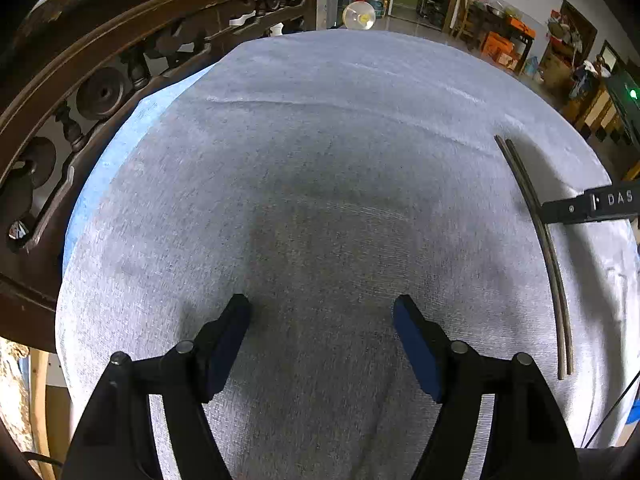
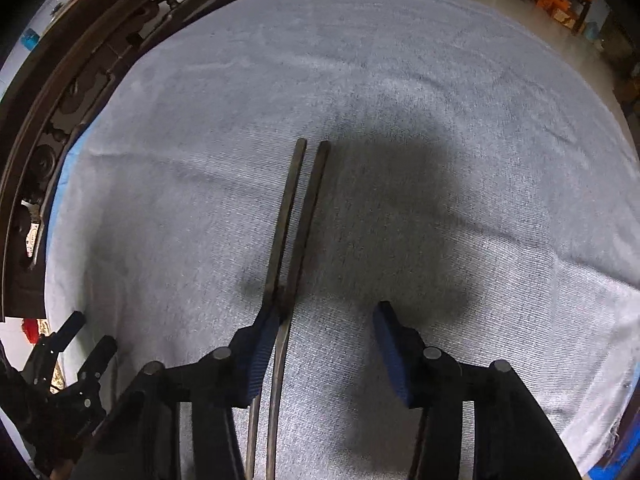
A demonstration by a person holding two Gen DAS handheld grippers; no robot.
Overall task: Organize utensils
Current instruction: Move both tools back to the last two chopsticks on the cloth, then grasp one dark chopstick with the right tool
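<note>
Two dark chopsticks [image 2: 294, 220] lie side by side on a gray cloth [image 2: 440, 100] that covers the desk. In the right wrist view they start near the middle and run down toward 6 o'clock. Their far ends sit a little apart, and lower down they come close together (the spot where they meet is partly hidden).

The right hand-held gripper [image 2: 326, 340] is right over them. Its fingers are apart. The left blue pad [image 2: 260, 352] sits just beside the chopsticks, and I cannot tell if it touches them. The other pad is off at 3 o'clock from the chopsticks, with bare cloth in between. A dark shadow lies on the cloth around this spot.

In the left wrist view the same chopsticks [image 1: 540, 240] are far out at 3 o'clock, curving down the side of the picture. A black part of the right hand-held gripper [image 1: 592, 204] pokes in there and crosses over them.

The left hand-held gripper [image 1: 322, 312] has its fingers wide apart with only cloth between them (nothing is held). In the right wrist view it shows at 8 o'clock [image 2: 90, 332], well apart from the chopsticks.

A dark carved wooden rail [image 1: 100, 60] curves along the desk at 10 o'clock. Past the far edge at 12 o'clock stands a small round fan [image 1: 359, 16] on the floor.
</note>
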